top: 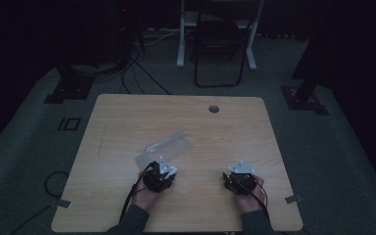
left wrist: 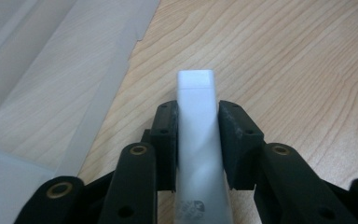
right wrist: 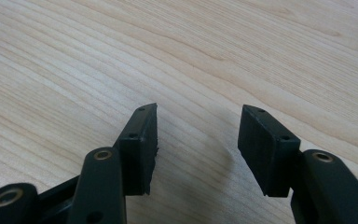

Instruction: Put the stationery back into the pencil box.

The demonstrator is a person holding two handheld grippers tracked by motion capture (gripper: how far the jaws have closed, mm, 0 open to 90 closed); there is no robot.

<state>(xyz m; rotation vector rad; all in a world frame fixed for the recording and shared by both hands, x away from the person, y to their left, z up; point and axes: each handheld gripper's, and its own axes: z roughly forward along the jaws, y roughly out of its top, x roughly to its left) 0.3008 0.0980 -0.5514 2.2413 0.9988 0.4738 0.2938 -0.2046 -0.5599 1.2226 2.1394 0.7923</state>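
Fingers [left wrist: 235, 135] of the left gripper [left wrist: 198, 140] are clenching a white tube [left wrist: 196, 121] beside a clear plastic bag [left wrist: 42, 88], as its own view is revealing; the right gripper [right wrist: 198, 140] is gaping empty over the worktop [right wrist: 214, 46].

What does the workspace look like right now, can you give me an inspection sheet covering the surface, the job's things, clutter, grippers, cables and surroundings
Surface: light wooden table, with a round cable hole near its far edge.
Job's things: slim white plastic stick, clamped between the left gripper's pads; clear plastic bag lying flat on the table just beyond that gripper.
Clutter: nothing seen on the table.
Grippers: left gripper shut on the stick; right gripper open over bare wood, nothing between its jaws.
Cables: black cable trailing from the left gripper; loose cables on the floor beyond the table.
Surroundings: dim room, grey carpet, folding chair behind the table.
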